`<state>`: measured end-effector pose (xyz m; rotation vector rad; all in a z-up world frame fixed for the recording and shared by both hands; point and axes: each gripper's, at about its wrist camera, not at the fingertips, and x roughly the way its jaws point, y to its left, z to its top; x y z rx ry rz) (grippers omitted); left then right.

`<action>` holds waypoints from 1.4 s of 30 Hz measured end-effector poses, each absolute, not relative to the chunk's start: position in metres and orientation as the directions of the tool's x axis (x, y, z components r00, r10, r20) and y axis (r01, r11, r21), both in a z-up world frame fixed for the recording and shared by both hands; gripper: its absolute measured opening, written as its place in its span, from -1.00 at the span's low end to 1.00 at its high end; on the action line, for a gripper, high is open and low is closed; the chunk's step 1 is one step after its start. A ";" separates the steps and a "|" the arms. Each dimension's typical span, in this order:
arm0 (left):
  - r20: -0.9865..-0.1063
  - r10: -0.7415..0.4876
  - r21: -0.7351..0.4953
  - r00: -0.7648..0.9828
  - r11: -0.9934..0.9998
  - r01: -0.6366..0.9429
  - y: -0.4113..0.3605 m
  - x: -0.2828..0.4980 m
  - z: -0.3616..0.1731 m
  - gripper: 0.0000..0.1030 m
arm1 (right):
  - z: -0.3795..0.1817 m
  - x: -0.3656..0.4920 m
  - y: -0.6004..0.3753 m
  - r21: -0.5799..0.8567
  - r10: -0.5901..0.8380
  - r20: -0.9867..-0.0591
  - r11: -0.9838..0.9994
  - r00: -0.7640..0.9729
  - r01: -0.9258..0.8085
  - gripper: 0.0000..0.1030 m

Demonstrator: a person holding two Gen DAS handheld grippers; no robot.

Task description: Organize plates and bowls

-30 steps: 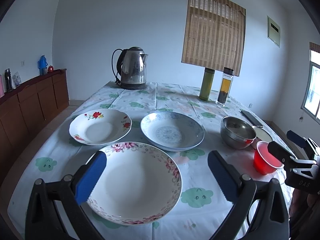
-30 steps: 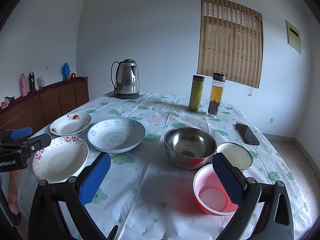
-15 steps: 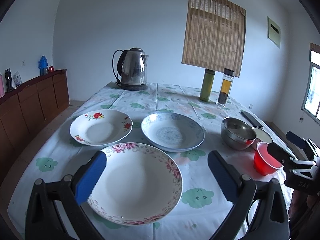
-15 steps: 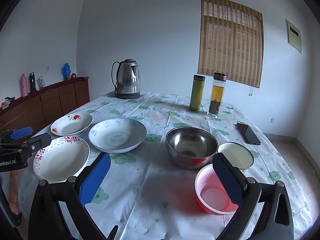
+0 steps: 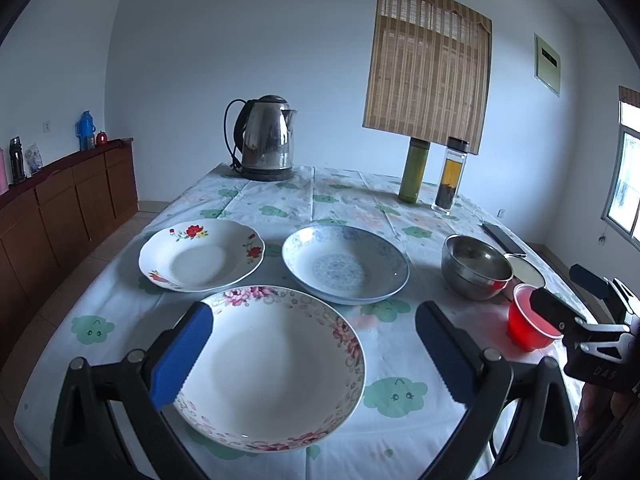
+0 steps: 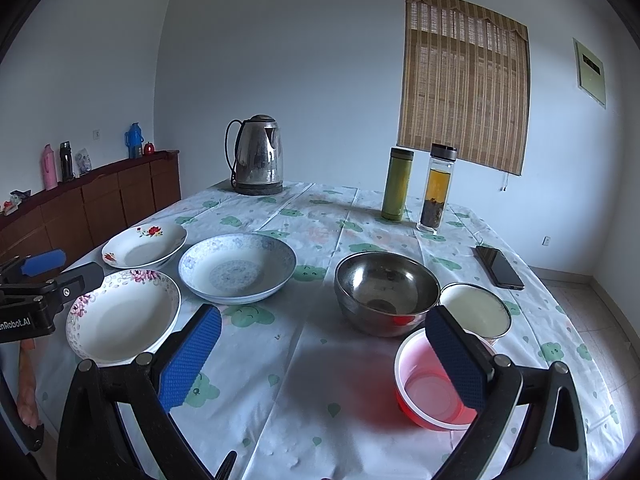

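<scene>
Three plates lie on the table: a pink-flowered plate (image 5: 276, 368) nearest, a red-flowered plate (image 5: 202, 254) behind it at left, and a blue-patterned plate (image 5: 346, 264) in the middle. To the right stand a steel bowl (image 6: 386, 292), a white bowl (image 6: 476, 314) and a red plastic bowl (image 6: 432, 386). My left gripper (image 5: 314, 354) is open and empty, hovering over the pink-flowered plate. My right gripper (image 6: 324, 354) is open and empty, above the cloth in front of the steel bowl, its right finger over the red bowl.
A kettle (image 5: 264, 138) stands at the far end of the table. A green flask (image 6: 396, 184) and a glass tea bottle (image 6: 436, 188) stand at the far right, with a phone (image 6: 500, 266) beside the bowls. A wooden sideboard (image 5: 64, 200) runs along the left wall.
Both views shift very slightly; the grippers stay open and nothing on the table has moved.
</scene>
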<state>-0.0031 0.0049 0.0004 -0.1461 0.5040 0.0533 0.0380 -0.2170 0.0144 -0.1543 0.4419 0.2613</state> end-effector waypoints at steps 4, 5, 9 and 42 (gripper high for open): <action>-0.484 0.012 -0.128 0.875 0.988 -0.085 0.005 -0.003 0.000 1.00 | 0.014 0.039 -0.218 -0.069 0.229 -0.442 0.956 0.867 -0.287 0.99; -0.486 0.013 -0.128 0.874 0.988 -0.086 0.006 -0.002 0.000 1.00 | 0.014 0.040 -0.218 -0.057 0.238 -0.444 0.955 0.864 -0.292 0.99; -0.494 0.016 -0.131 0.869 0.987 -0.093 0.009 0.000 -0.002 1.00 | 0.013 0.045 -0.221 0.014 0.289 -0.449 0.948 0.845 -0.317 0.99; -0.706 0.052 -0.197 0.707 0.944 -0.265 0.105 0.022 -0.081 -0.40 | -0.054 0.123 -0.080 0.063 0.487 -0.726 0.750 0.486 -0.658 -0.20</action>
